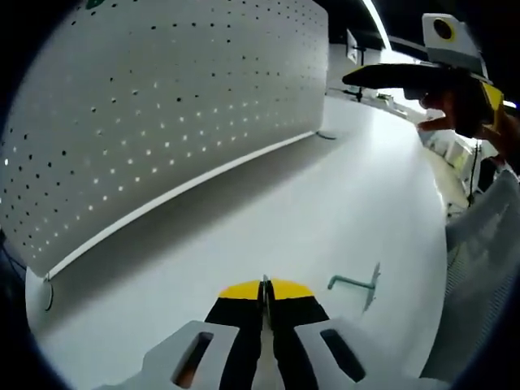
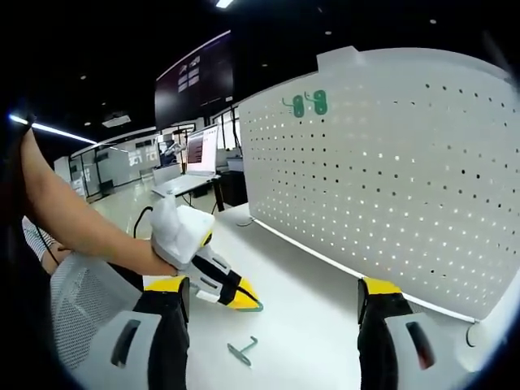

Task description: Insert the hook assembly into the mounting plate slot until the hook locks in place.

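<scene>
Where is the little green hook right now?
The green hook lies flat on the white table, just right of the left gripper in the left gripper view, well short of the pegboard.

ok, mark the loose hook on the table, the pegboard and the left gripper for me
green hook point(image 1: 355, 284), left gripper view, on its straight shank.
white pegboard point(image 2: 390, 171), right gripper view, on the perforated face.
left gripper point(image 2: 244, 299), right gripper view, at its yellow tips, jaws together.

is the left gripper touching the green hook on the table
Apart. In the left gripper view the shut left gripper and the hook have bare white table between them.
</scene>
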